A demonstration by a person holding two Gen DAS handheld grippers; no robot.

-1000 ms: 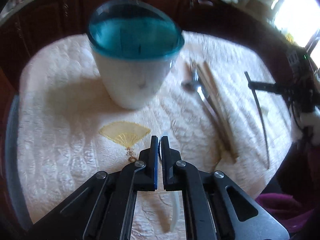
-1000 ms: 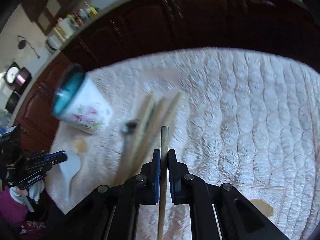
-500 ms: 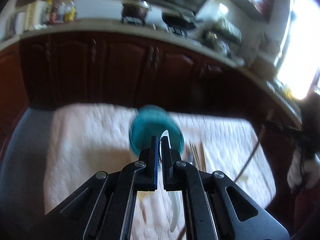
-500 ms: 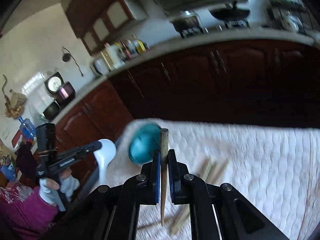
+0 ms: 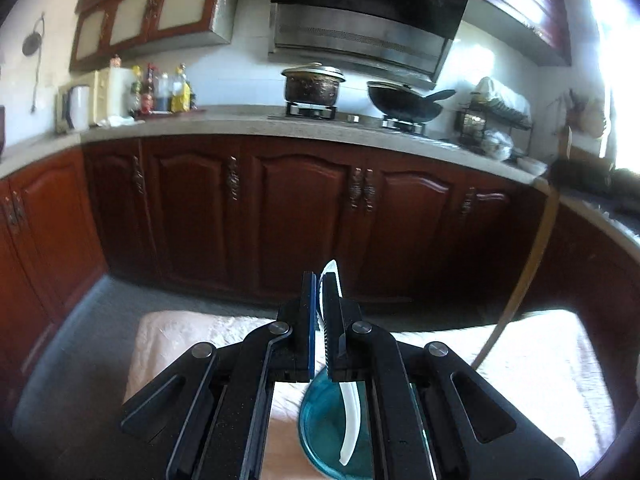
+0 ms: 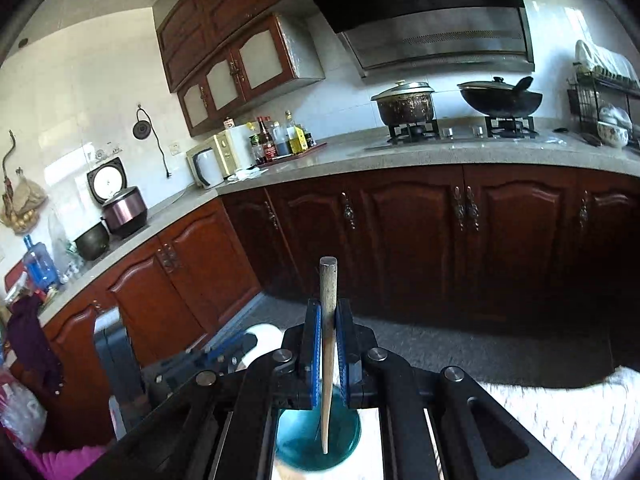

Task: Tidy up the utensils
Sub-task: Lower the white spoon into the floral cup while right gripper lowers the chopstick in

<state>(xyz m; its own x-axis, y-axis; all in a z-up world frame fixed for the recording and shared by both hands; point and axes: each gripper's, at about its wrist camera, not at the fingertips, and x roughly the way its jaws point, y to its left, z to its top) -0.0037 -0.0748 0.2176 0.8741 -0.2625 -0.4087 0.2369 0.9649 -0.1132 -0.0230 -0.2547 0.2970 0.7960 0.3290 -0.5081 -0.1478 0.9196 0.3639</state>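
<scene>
The left gripper, jaws clamped on a white plastic spoon, holds it above the teal-rimmed cup standing on the quilted cream cloth of the worktop. The right gripper, jaws closed on a wooden chopstick, holds its lower tip over the same cup; behind, dark wood cabinets and a stove with two pots

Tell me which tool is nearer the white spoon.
Left. The left tool is shut on the spoon; the right tool, gripping a wooden stick, is apart from it, with the spoon off to its left.
</scene>
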